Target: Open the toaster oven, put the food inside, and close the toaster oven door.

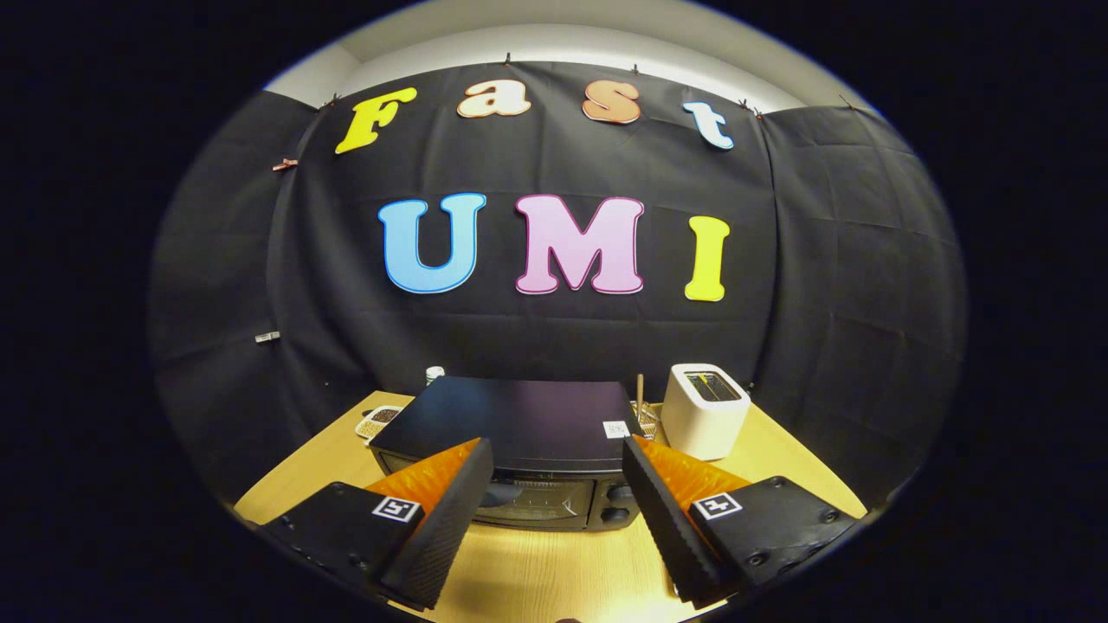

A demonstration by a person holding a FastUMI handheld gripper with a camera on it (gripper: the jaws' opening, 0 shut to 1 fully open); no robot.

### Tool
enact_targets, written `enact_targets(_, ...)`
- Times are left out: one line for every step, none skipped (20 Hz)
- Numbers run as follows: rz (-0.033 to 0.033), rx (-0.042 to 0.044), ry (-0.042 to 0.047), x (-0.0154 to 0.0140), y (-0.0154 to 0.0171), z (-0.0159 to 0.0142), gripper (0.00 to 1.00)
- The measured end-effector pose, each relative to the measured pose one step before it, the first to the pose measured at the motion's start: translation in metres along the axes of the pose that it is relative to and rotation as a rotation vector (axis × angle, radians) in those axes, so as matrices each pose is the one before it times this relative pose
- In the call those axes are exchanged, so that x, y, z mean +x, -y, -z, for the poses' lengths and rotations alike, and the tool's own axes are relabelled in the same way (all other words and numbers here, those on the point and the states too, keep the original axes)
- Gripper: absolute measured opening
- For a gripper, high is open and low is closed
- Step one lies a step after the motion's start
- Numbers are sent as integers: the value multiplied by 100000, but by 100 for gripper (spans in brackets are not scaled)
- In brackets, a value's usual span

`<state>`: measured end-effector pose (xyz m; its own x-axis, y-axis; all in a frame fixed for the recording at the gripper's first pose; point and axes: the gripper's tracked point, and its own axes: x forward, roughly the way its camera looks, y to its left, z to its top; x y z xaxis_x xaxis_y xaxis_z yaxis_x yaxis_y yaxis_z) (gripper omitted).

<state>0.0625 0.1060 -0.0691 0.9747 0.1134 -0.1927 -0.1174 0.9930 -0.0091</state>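
Fingers (pixel 450 510) of the tool (pixel 558 472) stand spread wide nearest to us, holding nothing, with bare tabletop (pixel 554 562) showing between them. Just ahead of the fingertips sits the black toaster oven (pixel 519 433), its front facing us and its door (pixel 537 500) closed, so we judge that opening it is the step in hand. Two knobs (pixel 619 504) sit at the right of the door, close to the right finger.

To the right of the oven, a little farther back, stands a white pop-up toaster (pixel 705 408), and between the two we make out a wooden stick (pixel 640 394) over something small we cannot identify. At the far left corner of the oven lies a small tray of grains or beans (pixel 378 421), with a capped jar (pixel 434 374) behind it. We cannot tell which item is the food meant for the oven.

The risk we see: the oven looks light on a smooth tabletop, so a pull on the door could drag it toward us. The right finger could also catch a knob instead of the door handle.
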Motion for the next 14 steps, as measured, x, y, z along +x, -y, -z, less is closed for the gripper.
enact_targets(-235, -40, -2297, 676, -344, 655, 98)
enact_targets(-167, 802, -1943, 636, -430, 441, 98)
enact_targets(-266, 1372, -1572, 609, -515, 326, 98)
enact_targets(-210, 1325, -1848, 668, -523, 478, 98)
enact_targets(-261, 1178, -1462, 462, -571, 496, 98)
enact_targets(-529, 771, -844, 603, -643, 268, 98)
enact_targets(-161, 292, -781, 495, -547, 304, 98)
enact_targets(10, 222, -1349, 581, -488, 464, 98)
enact_targets(-319, 392, -1519, 514, -486, 541, 98)
enact_targets(-142, 398, -1414, 497, -528, 546, 98)
enact_targets(39, 239, -1314, 350, -513, 561, 99)
enact_targets(98, -44, -908, 449, -458, 481, 99)
enact_targets(319, -287, -1206, 515, -211, 495, 99)
enact_targets(340, -180, -1461, 497, -196, 531, 99)
